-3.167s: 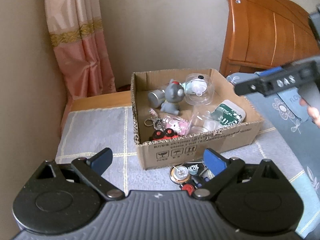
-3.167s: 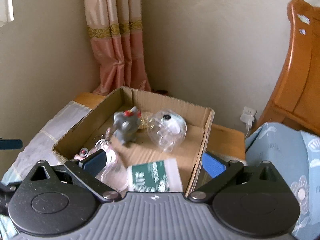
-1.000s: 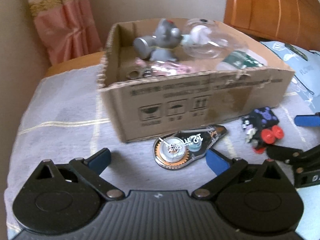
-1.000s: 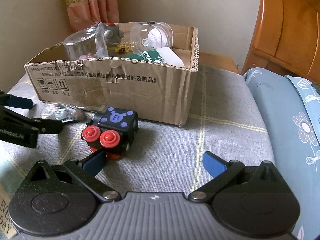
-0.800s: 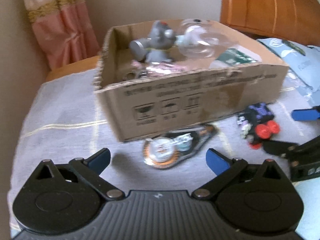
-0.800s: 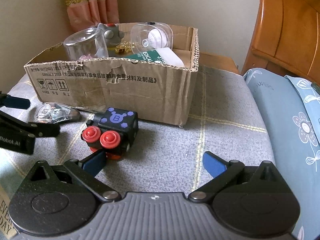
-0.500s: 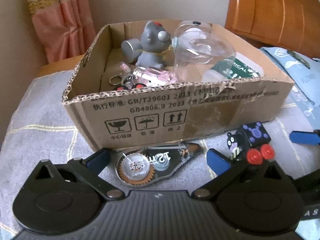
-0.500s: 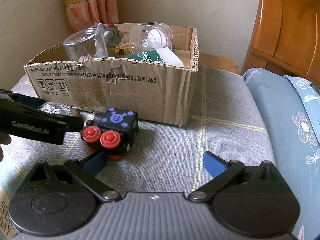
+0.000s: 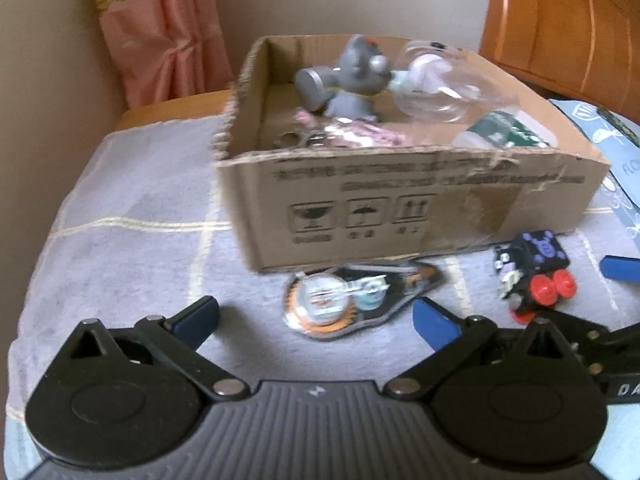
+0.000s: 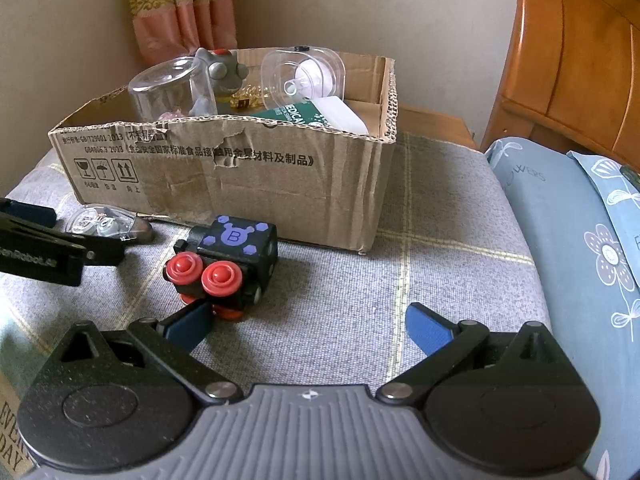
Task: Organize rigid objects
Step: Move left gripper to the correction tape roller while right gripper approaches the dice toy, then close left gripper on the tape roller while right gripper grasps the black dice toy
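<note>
A cardboard box [image 9: 400, 208] sits on a grey checked cloth [image 10: 400, 280] covering the desk, already crowded with a grey figurine [image 9: 356, 80], a clear plastic capsule [image 9: 436, 88], a clear cup [image 10: 172, 84], a green-and-white packet [image 10: 316, 116] and a pink trinket with a key ring [image 9: 348, 136]. Two items lie outside, just in front of the box's printed wall: a correction tape dispenser [image 9: 352, 296] and, to its right in the left wrist view, a black toy block with red buttons [image 10: 228, 260] and a purple "B" on top. The left hand-held gripper [image 9: 316, 314] hovers low over the cloth with its blue-tipped fingers [image 9: 196, 314] spread wide, the tape dispenser lying between them and just ahead, untouched. The right hand-held gripper [image 10: 308, 322] is likewise wide apart and empty; its left fingertip [image 10: 188, 322] is at the toy block's near edge, though contact cannot be confirmed. The two tools crowd each other: the left one's black arm reaches across the left of the right wrist view, partly covering the tape dispenser, beside the toy block. A pink curtain [image 9: 160, 40] hangs in the corner behind the box, a wooden headboard [image 10: 576, 60] stands to the right, and a blue floral pillow [image 10: 592, 240] borders the cloth.
</note>
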Demonstrator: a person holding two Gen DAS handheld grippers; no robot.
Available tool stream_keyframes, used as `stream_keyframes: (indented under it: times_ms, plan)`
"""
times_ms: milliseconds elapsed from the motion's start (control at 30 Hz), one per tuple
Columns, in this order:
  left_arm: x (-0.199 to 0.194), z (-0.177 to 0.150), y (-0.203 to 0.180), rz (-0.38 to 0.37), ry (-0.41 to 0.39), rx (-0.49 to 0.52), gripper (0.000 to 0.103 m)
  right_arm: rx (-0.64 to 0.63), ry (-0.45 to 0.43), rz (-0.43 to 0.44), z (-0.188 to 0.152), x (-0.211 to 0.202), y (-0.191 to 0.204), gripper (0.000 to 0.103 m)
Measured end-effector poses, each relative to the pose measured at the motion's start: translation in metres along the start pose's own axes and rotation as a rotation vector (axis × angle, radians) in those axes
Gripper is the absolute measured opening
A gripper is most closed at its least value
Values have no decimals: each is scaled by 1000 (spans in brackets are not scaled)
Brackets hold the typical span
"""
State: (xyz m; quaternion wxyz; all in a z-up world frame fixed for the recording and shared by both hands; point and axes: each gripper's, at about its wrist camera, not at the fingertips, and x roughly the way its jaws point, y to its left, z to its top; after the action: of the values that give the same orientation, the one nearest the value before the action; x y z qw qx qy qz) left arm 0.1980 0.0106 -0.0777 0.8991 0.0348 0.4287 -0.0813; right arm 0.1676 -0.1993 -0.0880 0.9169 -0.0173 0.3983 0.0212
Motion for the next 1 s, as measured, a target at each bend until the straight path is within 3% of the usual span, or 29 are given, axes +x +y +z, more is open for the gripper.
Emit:
stream_keyframes:
  times_ms: [267, 633, 900, 1000]
  plan:
    - [12, 13, -16, 22, -8, -27, 102, 2, -1, -2, -1, -1, 0, 103]
    - [-2, -3, 20, 59, 6, -71, 102, -7, 7, 8, 0, -1, 1, 103]
    - [-1, -1, 17, 50, -12, -60, 97, -83, 23, 126, 8, 2, 31, 103]
    - [-3, -2, 17, 45, -16, -52, 94, -109, 5, 134, 13, 6, 40, 96]
